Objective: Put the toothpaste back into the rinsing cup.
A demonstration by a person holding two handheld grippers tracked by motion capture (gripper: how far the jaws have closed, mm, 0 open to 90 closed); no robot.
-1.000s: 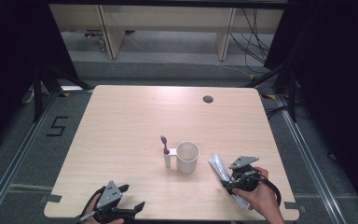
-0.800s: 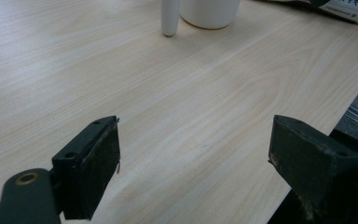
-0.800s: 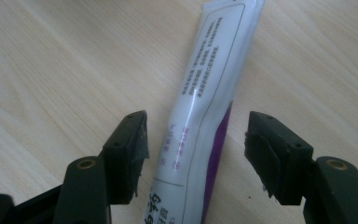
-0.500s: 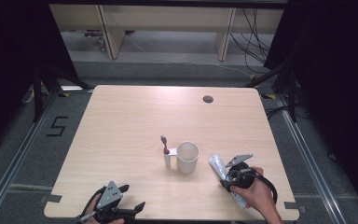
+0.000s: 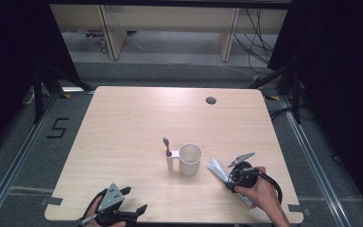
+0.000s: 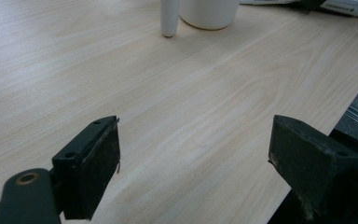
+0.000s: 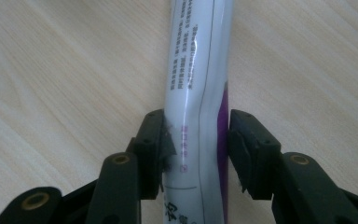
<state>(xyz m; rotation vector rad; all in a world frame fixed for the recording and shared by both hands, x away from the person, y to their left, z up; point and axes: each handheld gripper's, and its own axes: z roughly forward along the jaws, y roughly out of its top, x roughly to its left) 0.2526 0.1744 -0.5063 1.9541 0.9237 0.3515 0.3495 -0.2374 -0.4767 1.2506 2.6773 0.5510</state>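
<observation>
White toothpaste tube (image 7: 196, 93) lies on table (image 5: 137, 123), R gripper (image 7: 196, 156) jaws just closing, clamped on it; L gripper (image 6: 193, 172) jaws wide apart.

One white cup (image 5: 190, 159), one toothbrush (image 5: 167, 147), one toothpaste tube (image 5: 217, 168), two grippers: left gripper (image 5: 130, 213), right gripper (image 5: 230, 182).

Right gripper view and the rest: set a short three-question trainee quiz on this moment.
1. What lies between the jaws of the right tool?
2. True or false: the left tool holds the white cup.
3. Where does the toothbrush stand? A in the cup; B in the white holder beside the cup; C flat on the table.

Key: 1. The toothpaste tube, with both pads against its sides. 2. False: its jaws stand wide open over bare wood. 3. B.
</observation>
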